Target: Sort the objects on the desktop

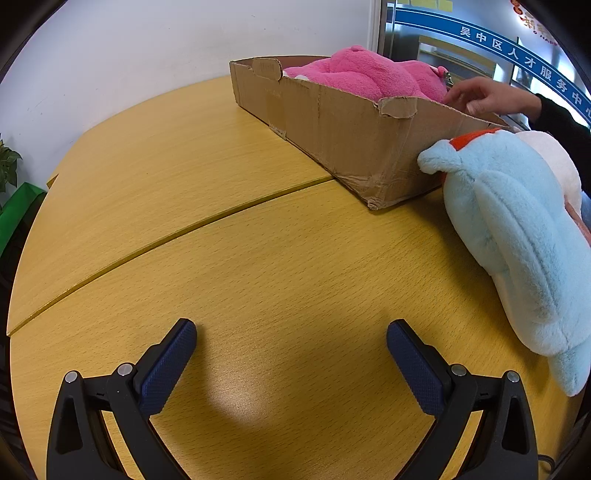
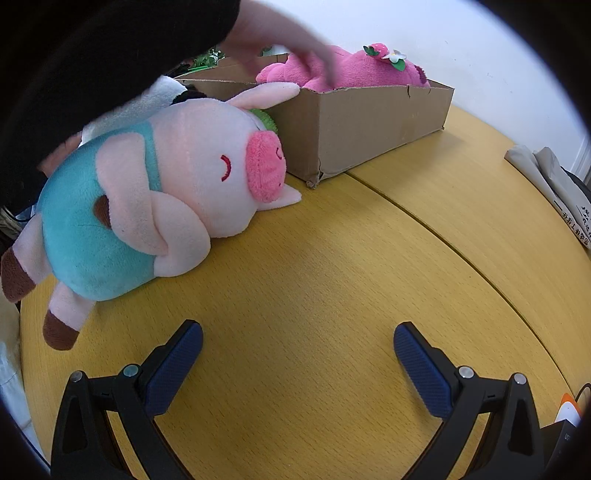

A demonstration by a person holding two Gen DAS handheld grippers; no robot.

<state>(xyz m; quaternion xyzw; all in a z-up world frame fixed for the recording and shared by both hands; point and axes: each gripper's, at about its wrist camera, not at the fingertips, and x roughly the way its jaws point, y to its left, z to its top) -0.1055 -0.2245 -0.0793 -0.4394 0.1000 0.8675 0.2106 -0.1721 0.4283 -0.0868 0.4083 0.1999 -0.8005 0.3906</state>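
A pink pig plush in a teal outfit point(image 2: 147, 192) lies on its side on the yellow table, its snout by the corner of a cardboard box point(image 2: 369, 122). In the left wrist view the same plush point(image 1: 517, 236) shows its pale blue back beside the box point(image 1: 343, 136). A bright pink plush point(image 1: 365, 74) lies inside the box; it also shows in the right wrist view point(image 2: 354, 70). My left gripper point(image 1: 291, 354) is open and empty over bare table. My right gripper point(image 2: 298, 356) is open and empty, to the right of the pig's feet.
A bare hand in a black sleeve point(image 1: 491, 98) reaches into the box; it also shows in the right wrist view point(image 2: 280, 33). A seam point(image 1: 177, 240) crosses the table. A green plant point(image 1: 7, 166) stands far left. Grey bags point(image 2: 554, 184) lie at the right edge.
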